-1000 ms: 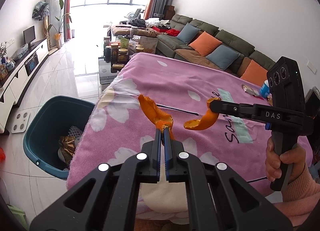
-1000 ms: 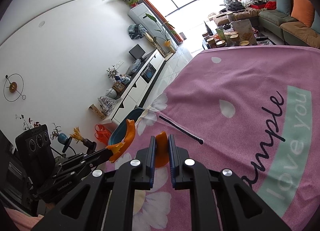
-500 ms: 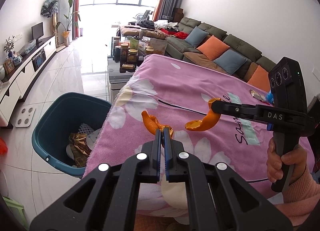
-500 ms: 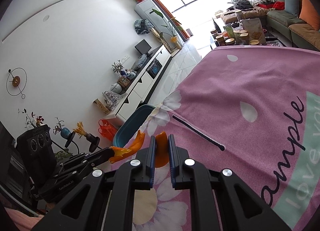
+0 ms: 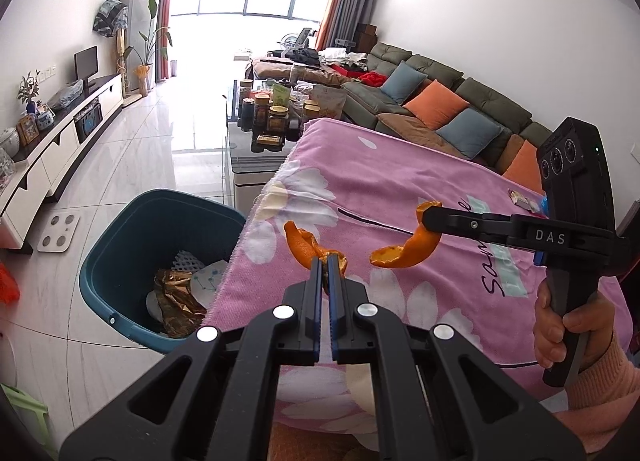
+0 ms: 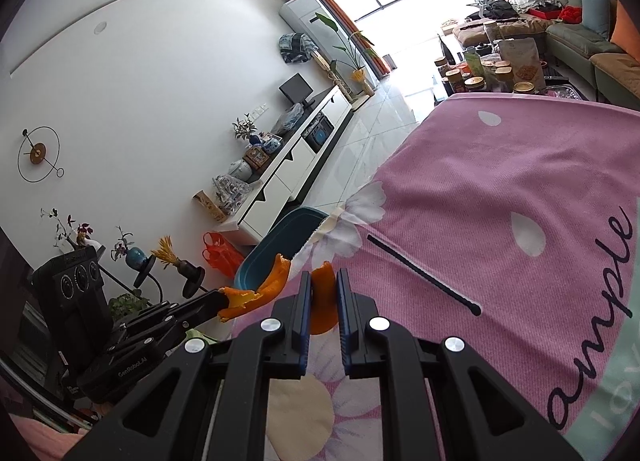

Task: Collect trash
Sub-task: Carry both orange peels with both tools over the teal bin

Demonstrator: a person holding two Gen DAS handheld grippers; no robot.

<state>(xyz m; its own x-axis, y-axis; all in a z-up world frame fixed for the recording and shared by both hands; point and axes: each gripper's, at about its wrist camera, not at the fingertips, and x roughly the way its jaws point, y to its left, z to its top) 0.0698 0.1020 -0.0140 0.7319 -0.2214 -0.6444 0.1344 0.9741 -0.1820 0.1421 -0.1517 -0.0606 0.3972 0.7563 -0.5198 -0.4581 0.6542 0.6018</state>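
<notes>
My left gripper (image 5: 326,261) clamped on curly orange peel (image 5: 304,247); right gripper (image 6: 323,281) clamped on second peel (image 5: 404,251). Round teal bin (image 5: 120,253) at 9 o'clock. I should carry both over rim, then open.

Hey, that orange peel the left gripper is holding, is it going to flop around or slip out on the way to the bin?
The orange peel keeps its curl, sticking up past the left gripper without drooping, so it is probably fairly stiff. It looks thin, so likely light. Only its lower end is pinched, so a jolt might loosen it.
</notes>
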